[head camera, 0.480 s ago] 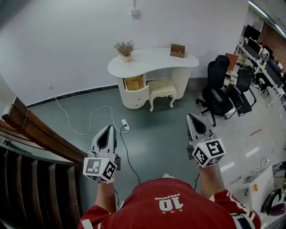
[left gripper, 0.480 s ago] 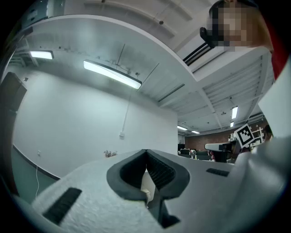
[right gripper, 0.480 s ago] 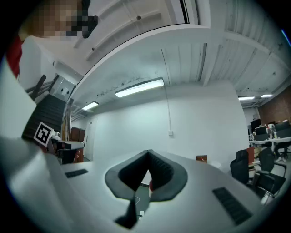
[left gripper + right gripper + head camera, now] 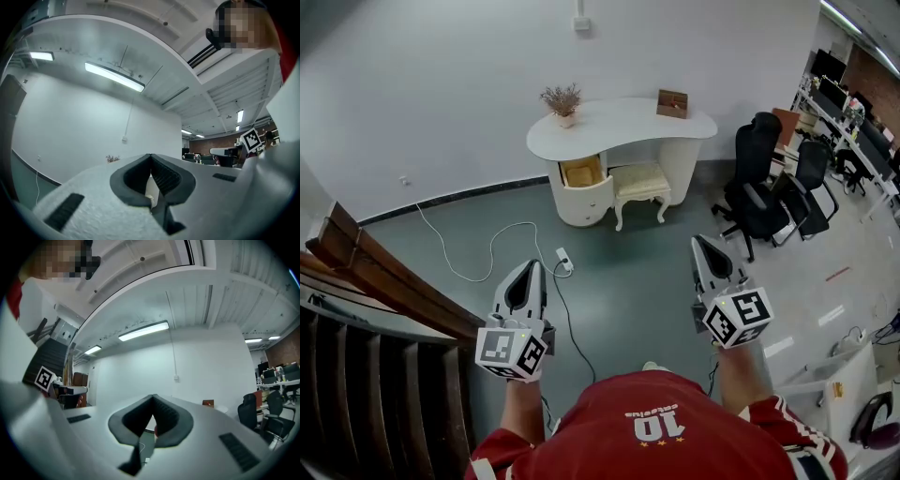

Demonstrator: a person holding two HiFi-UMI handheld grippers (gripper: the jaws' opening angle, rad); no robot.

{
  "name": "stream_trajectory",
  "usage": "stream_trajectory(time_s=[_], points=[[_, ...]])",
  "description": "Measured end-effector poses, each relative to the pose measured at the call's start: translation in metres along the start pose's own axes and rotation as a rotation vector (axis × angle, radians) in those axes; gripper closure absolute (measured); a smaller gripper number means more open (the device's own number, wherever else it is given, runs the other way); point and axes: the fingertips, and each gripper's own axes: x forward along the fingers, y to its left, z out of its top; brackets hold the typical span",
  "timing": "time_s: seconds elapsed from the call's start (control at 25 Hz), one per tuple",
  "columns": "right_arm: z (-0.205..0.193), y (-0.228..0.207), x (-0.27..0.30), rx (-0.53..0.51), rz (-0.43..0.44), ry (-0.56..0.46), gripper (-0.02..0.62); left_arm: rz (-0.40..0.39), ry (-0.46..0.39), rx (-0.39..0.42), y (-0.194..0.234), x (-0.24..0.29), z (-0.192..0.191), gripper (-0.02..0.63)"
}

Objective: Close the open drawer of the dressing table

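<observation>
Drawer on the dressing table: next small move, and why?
Probably walk forward toward the dressing table: the drawer stands open far across the floor, while the left gripper and right gripper, both shut and empty, hover near the body, well out of reach.

A white wall (image 4: 441, 84) meets a grey-green floor (image 4: 628, 281). Black office chairs (image 4: 759, 202) stand right, a wooden railing (image 4: 384, 277) left.
</observation>
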Motion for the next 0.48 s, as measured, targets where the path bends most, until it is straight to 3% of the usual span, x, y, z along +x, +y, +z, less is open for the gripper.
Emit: stream_trajectory(time_s=[0.24, 0.48], points=[[0.006, 0.016, -0.002, 0.031, 0.041, -0.038, 0.592, -0.008, 0.006, -0.027, 0.006, -0.002, -0.008, 0.604], [0.007, 0.016, 0.003, 0.021, 0.044, -0.011, 0.592, -0.02, -0.001, -0.048, 0.007, 0.006, -0.011, 0.604]])
